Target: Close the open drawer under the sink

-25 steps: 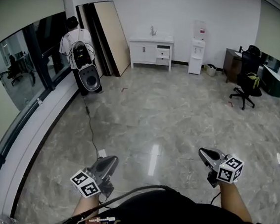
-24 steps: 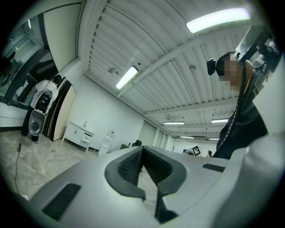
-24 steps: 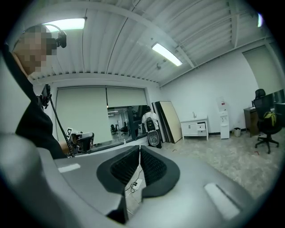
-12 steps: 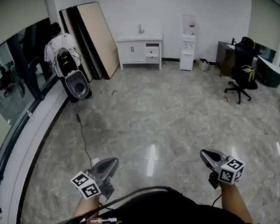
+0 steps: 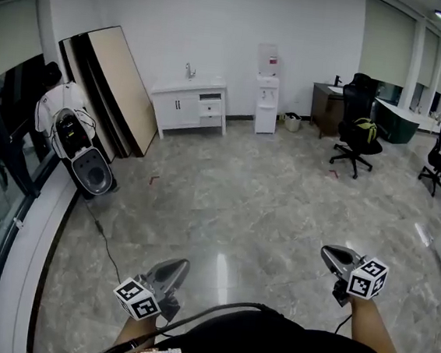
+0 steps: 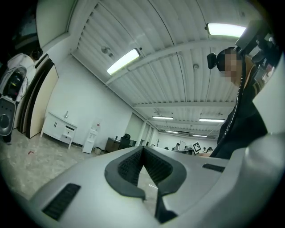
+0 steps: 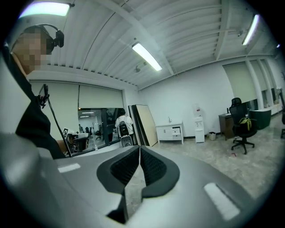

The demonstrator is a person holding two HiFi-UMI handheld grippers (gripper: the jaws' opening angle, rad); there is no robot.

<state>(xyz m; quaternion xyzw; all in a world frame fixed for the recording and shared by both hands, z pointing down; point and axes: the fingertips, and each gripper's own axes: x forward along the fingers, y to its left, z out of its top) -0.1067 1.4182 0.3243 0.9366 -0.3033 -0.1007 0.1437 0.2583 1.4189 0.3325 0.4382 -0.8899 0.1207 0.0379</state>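
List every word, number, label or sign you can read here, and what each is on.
No text here is readable.
On the water dispenser: a red label, too small to read.
On the left gripper and the right gripper: cubes with black-and-white square markers only, no letters.

A white water dispenser (image 5: 267,94) stands at the far wall, a small bin (image 5: 292,122) beside it; a black office chair (image 5: 356,119) to the right, boards (image 5: 124,87) leaning left.
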